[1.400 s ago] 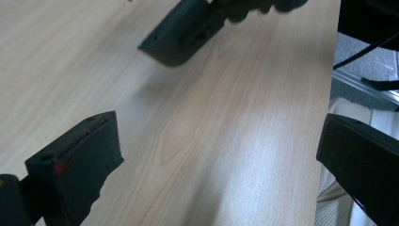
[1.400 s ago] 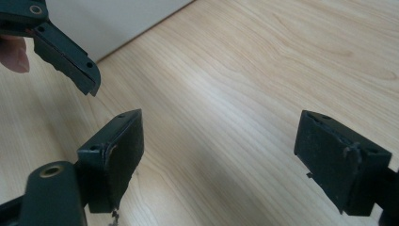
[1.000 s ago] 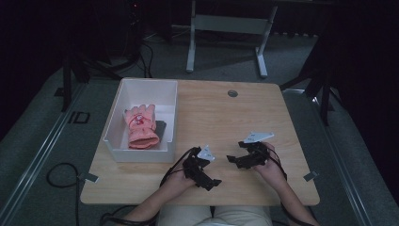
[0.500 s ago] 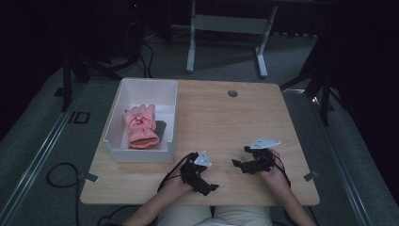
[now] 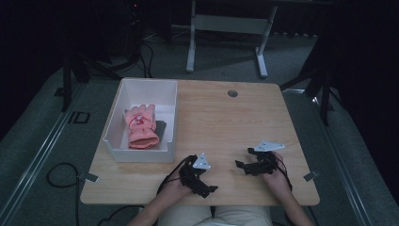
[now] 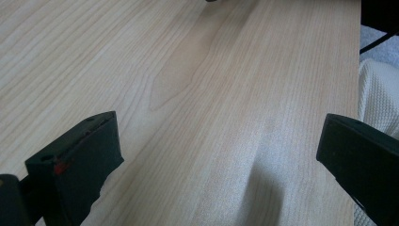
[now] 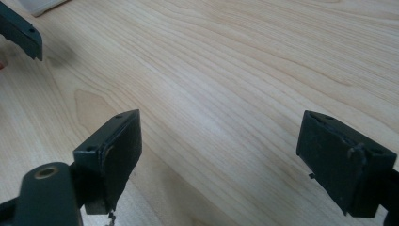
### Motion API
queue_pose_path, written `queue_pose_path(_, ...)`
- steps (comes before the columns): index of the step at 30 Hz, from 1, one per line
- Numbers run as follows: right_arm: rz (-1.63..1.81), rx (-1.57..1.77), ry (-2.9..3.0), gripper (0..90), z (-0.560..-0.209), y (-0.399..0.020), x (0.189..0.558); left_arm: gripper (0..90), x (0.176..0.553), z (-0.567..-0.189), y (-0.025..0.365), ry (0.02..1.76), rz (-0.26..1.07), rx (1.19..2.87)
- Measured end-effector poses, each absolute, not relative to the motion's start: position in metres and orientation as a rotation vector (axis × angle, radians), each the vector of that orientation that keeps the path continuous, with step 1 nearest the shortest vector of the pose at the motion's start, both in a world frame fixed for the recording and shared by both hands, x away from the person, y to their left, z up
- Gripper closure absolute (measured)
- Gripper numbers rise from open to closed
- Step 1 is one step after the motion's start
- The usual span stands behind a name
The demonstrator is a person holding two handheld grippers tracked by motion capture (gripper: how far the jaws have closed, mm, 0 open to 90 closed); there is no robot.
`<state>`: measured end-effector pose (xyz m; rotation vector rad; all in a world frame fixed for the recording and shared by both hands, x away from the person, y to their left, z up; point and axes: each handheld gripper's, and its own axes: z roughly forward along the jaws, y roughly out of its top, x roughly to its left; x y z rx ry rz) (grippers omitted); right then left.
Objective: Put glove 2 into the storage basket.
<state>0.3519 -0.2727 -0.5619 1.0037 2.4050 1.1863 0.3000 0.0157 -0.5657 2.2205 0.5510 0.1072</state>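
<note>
Both my grippers idle at the near table edge.

My left gripper point(image 6: 216, 155) and right gripper point(image 7: 211, 160) rest spread and empty on bare table point(image 5: 226, 122); the pink glove point(image 5: 141, 126) lies inside the white bin point(image 5: 113, 129), apparently nothing left to do.

A pale wooden worktop point(image 5: 226, 122) with rounded corners is filling the middle of the high view, standing on grey carpet point(image 5: 42, 155). A white bin point(image 5: 123, 99) is sitting on its left part, reaching from the upper edge toward the lower left. A small round grey cap point(image 5: 232, 93) is sitting near the upper edge, right of the bin.
</note>
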Motion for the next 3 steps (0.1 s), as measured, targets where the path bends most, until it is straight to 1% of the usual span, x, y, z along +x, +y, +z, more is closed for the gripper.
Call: queue_pose_path(3,1.183,1.01,2.399,14.5,-0.5637,-0.2736,0.3523,0.1,0.2998,-0.566,0.0156,0.552,0.112,2.224)
